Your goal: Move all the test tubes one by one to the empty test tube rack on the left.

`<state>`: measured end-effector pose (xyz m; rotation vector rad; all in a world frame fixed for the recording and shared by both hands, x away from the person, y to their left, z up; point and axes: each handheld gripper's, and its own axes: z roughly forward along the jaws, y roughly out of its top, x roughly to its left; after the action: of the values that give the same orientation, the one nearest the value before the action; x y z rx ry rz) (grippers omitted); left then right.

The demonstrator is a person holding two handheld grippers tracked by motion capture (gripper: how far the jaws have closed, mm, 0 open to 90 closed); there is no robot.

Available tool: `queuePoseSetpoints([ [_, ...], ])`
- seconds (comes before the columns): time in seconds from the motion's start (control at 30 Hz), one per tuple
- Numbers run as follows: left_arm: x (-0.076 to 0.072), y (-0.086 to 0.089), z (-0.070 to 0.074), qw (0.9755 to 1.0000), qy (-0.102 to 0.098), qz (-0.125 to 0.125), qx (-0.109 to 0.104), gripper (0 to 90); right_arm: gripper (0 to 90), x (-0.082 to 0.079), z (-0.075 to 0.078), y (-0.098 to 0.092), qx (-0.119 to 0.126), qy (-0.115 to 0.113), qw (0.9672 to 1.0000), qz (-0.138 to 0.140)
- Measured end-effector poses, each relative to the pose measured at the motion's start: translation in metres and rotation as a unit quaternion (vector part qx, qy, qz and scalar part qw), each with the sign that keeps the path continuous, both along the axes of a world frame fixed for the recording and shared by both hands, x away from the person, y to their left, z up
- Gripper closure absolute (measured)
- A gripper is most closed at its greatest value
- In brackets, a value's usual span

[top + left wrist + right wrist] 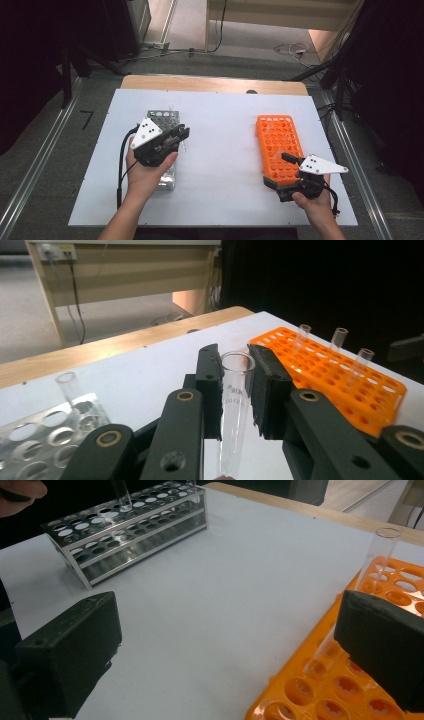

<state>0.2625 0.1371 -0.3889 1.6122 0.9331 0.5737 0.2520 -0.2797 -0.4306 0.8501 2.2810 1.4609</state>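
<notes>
Clear glass test tube (235,405) clamped upright between the fingers of the left gripper (235,390), held above the white counter (220,150) beside the metal rack (165,120). One more tube (67,387) standing in that rack. Orange rack (280,147) at the counter's right side, three tubes (338,337) upright along its far edge. Right gripper (292,162) at the orange rack's near end, fingers spread wide, gripping nothing; one tube (382,555) just beyond them.

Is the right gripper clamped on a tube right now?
No. In the right gripper view the right gripper has its jaws spread wide, with bare white table between them.
</notes>
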Motion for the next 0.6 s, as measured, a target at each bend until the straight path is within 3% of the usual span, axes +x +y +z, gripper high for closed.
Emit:
queuePoseSetpoints([
  [0.6, 0.04, 0.031, 0.002, 0.9983, 0.004, 0.058, -0.005, 75.9, 0.0, 0.004, -0.003, -0.02, 0.003, 0.002, 0.9997, -0.025],
])
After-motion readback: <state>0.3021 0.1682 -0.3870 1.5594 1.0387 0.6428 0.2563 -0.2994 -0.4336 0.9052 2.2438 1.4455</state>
